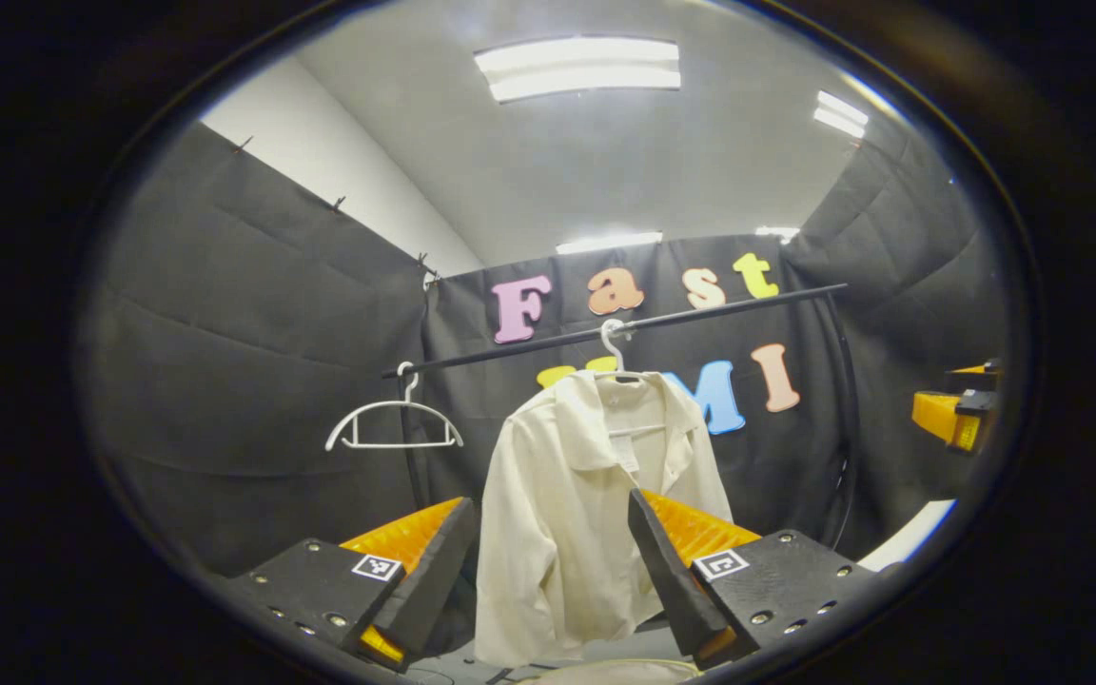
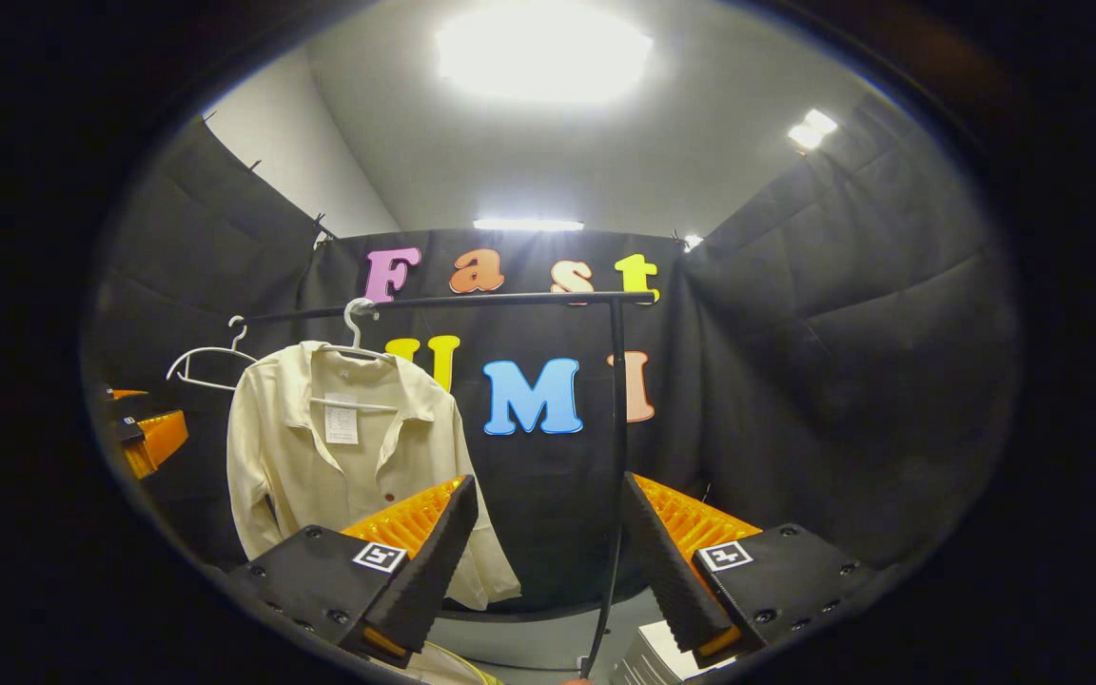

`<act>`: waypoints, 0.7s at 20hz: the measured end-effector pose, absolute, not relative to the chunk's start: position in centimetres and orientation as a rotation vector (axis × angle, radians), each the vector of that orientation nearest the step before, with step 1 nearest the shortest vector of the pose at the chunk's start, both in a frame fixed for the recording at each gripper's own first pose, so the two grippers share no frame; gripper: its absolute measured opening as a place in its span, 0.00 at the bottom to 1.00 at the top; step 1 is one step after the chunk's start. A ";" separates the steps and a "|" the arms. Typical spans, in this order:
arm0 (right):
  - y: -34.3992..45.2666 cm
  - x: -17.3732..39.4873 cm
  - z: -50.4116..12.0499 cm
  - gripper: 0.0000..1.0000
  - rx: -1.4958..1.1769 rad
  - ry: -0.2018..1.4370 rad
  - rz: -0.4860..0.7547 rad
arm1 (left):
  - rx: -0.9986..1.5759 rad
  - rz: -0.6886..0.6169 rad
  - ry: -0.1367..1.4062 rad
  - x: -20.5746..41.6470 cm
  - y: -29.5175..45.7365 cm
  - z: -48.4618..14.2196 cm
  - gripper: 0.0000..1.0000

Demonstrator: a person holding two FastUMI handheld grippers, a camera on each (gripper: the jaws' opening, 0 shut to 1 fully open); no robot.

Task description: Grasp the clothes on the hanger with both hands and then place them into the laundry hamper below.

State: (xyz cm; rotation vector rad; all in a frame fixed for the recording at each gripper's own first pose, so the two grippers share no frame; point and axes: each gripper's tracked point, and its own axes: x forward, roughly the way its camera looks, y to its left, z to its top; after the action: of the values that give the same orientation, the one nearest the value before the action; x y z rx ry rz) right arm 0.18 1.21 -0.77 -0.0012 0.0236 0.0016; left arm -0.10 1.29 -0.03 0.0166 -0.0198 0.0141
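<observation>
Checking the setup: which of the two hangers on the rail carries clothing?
The hanger holding the cream shirt; the other white hanger, farther along the rail, hangs bare.

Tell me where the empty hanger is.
The empty hanger hangs on the rail, left of the shirt in both gripper views.

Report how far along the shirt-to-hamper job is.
Nothing looks done: the cream shirt hangs on its white hanger from the black rail. In hand: the left hand-held gripper and right hand-held gripper are open, short of the shirt. Left: grasping it, pulling it off, and lowering it into the hamper.
</observation>
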 end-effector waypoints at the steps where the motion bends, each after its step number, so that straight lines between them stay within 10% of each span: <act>1: 1.3 0.2 -0.8 0.96 -0.001 0.023 0.000 | 0.018 0.013 -0.021 0.1 1.4 0.0 0.95; 14: 3.7 -0.5 -0.1 0.95 0.009 0.006 -0.018 | 0.001 -0.021 -0.049 0.6 3.2 -0.1 0.95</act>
State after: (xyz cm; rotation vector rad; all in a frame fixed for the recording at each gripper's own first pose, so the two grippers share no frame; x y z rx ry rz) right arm -0.52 3.74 -0.14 0.0092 0.0060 -0.0183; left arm 0.59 3.15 -0.06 0.0008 -0.0492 -0.0211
